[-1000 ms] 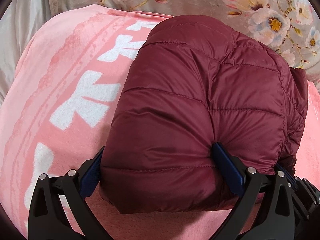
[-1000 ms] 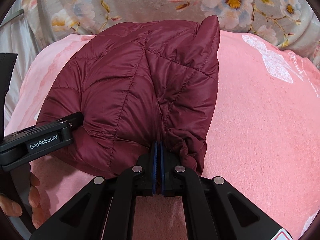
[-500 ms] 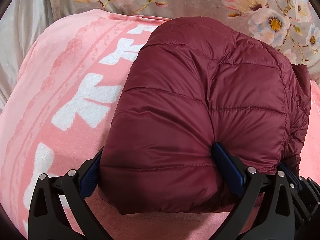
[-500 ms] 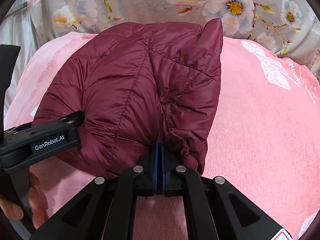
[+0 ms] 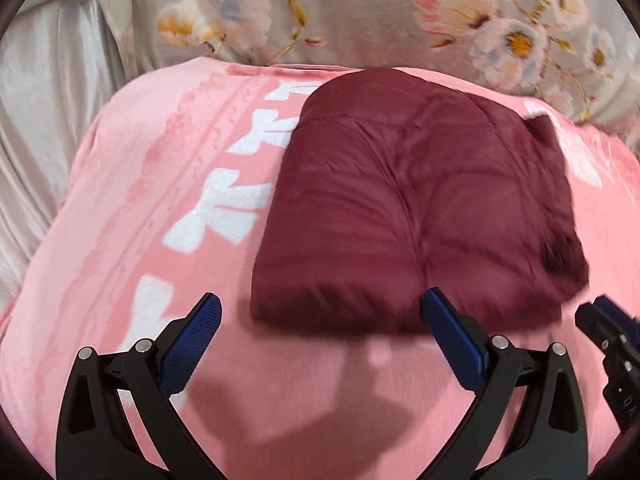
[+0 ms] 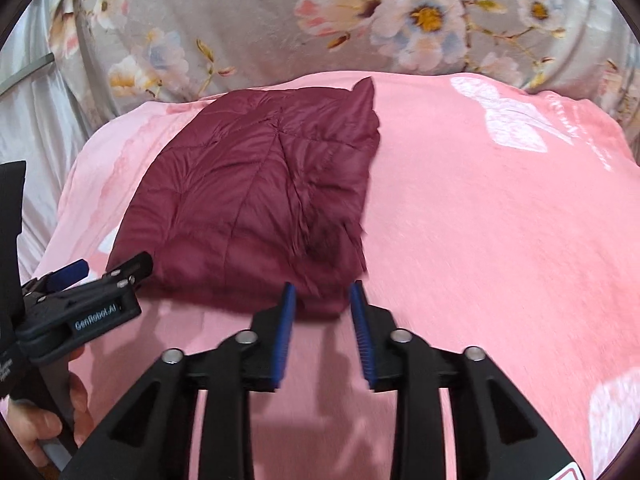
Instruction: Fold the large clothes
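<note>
The left gripper (image 5: pixel 320 312) stands wide open with nothing between its blue pads (image 5: pixel 192 340), both clear of the cloth and above the pink blanket (image 5: pixel 120 208). The right gripper (image 6: pixel 323 300) has just been opening; its jaws now stand partly apart and hold nothing, the near corner of the jacket (image 6: pixel 256 200) lying just beyond the tips and not pinched. At the lower left of the right view a hand (image 6: pixel 44 424) grips the left tool's handle. Just past both grippers the jacket lies folded into a compact, puffy bundle on the blanket, toward its left half as the right camera sees it. It is dark maroon, quilted in stitched panels with a seam running down the middle, its near edge rounded and thick, its right side creased and gathered, and one pointed corner sticks up at the far right. Beyond the blanket's far edge lies a grey floral sheet (image 6: pixel 260 20).
</note>
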`<control>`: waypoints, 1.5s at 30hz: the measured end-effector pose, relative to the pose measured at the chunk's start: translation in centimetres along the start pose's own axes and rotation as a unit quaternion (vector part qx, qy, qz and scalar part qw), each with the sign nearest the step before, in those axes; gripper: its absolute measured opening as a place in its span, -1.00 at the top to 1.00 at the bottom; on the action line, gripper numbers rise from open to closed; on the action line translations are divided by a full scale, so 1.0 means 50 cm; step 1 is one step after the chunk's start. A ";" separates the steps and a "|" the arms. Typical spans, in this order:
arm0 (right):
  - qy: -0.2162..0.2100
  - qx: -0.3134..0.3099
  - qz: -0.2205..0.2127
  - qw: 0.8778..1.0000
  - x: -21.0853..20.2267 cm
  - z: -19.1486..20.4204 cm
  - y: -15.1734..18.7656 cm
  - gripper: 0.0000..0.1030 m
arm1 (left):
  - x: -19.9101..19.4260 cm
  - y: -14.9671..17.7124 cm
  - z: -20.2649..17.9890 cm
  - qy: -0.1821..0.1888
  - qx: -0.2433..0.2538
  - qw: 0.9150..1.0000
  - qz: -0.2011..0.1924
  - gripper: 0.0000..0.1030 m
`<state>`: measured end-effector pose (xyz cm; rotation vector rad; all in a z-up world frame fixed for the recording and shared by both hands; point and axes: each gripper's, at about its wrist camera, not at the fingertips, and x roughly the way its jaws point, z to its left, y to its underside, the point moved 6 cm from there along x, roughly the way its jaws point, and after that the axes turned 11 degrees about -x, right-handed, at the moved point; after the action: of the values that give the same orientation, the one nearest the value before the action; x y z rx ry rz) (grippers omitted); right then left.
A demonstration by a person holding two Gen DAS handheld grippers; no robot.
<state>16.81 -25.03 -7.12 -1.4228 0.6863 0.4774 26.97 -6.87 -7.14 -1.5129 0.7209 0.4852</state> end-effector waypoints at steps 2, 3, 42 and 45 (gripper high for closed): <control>0.003 -0.010 0.003 1.000 -0.016 0.008 0.030 0.27 | -0.020 0.034 -0.006 -0.002 0.011 1.000 0.001 -0.91; 0.006 -0.016 0.005 1.000 -0.021 0.010 0.041 0.25 | -0.030 0.052 -0.009 -0.005 0.015 1.000 0.000 -0.91; 0.050 -0.063 -0.008 0.997 -0.076 0.059 0.150 -0.10 | -0.104 0.180 -0.029 -0.029 0.025 0.999 -0.039 -0.90; 0.048 -0.059 -0.007 0.997 -0.075 0.057 0.149 -0.10 | -0.104 0.179 -0.028 -0.027 0.025 0.999 -0.039 -0.90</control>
<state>9.46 -21.05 -9.97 -1.5688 0.7340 0.4474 16.87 -7.26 -9.89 -1.4697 0.6254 0.4441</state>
